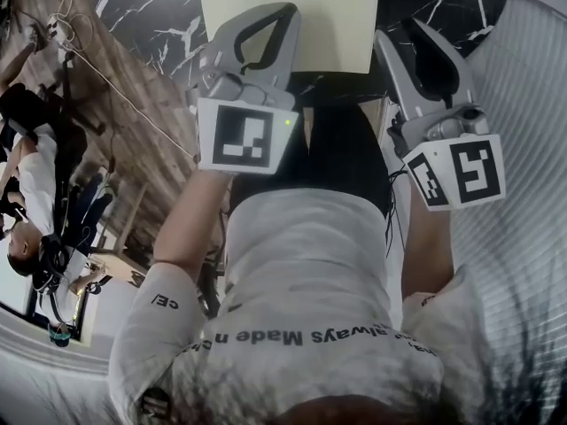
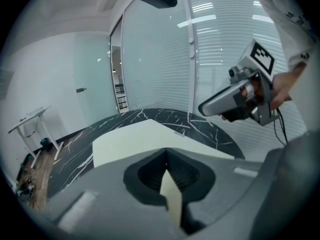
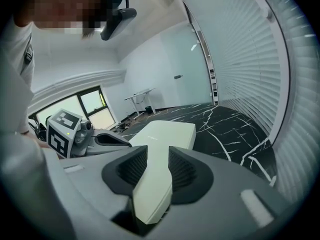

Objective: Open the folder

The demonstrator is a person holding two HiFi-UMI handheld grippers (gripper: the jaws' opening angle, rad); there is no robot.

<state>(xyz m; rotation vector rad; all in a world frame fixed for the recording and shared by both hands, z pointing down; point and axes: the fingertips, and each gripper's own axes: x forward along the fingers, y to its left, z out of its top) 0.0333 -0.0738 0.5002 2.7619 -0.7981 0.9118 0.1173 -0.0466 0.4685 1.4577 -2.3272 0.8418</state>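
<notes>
A cream folder (image 1: 283,16) lies shut and flat on the black marble table (image 1: 159,16). My left gripper (image 1: 288,11) hangs over the folder's near edge with its tips touching and nothing between them. In the left gripper view the folder (image 2: 135,139) lies just beyond the left gripper (image 2: 165,153). My right gripper (image 1: 400,32) hovers over the table beside the folder's right edge. Its jaws stand apart and hold nothing. In the right gripper view the folder (image 3: 165,134) shows through the gap of the right gripper (image 3: 157,151), further ahead on the table (image 3: 225,129).
My own torso in a white T-shirt (image 1: 301,264) fills the lower head view. White slatted blinds (image 1: 523,149) run along the right. Another person (image 1: 35,193) sits at the left on a wooden floor (image 1: 133,122). A small white table (image 2: 30,121) stands far off.
</notes>
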